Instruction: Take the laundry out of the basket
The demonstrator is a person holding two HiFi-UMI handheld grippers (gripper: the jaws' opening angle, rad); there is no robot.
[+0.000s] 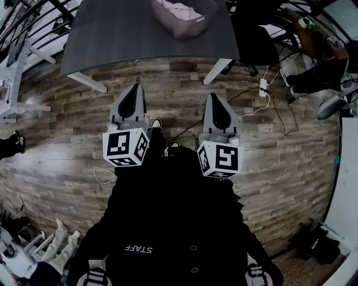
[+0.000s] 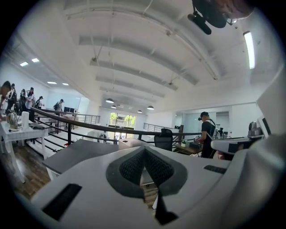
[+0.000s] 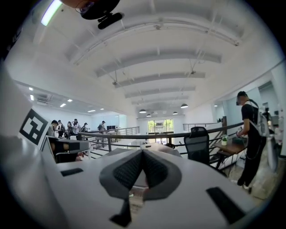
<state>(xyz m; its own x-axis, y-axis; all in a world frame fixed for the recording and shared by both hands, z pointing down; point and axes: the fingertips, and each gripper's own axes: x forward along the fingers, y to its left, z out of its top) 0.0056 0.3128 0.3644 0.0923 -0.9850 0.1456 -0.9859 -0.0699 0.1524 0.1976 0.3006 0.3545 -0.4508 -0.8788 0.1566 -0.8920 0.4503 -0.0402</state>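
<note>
Black jacket (image 1: 168,223) of the person fills the bottom of the head view. Just beyond it are two marker cubes, white with black squares, one on each tool.

Left gripper (image 1: 136,89): pale grey moulded shell tapering toward the table (image 1: 128,33). Its own view shows the dark ribbed pads closed tip to tip, with nothing between them.

Right gripper (image 1: 216,98): same shell and same taper, also short of the table's near edge. Its view shows the jaws fully closed and empty.

Head view only:
- The table is a flat, matte, dark grey slab on white angled legs.
- The basket (image 1: 193,25) sits at the table's far side. It is a pale rectangular tub with rounded corners and a handle slot.
- The laundry (image 1: 176,10), soft pink folded cloth, lies inside the basket.
- The floor (image 1: 67,128) in front of the table is grey-brown wood-grain plank.
- A white power strip (image 1: 263,87) with trailing cables lies to the right of the table.

Gripper views only:
- Both look level across the tabletop rather than down on it.
- They show a white ribbed ceiling (image 3: 156,58).
- A dark tubular railing (image 3: 111,134) runs behind the table.
- A black mesh office chair (image 3: 196,143) stands beyond the table.
- A standing person (image 3: 250,134) is at a desk to the right of the table.

The basket cannot be picked out with certainty in either gripper view.
</note>
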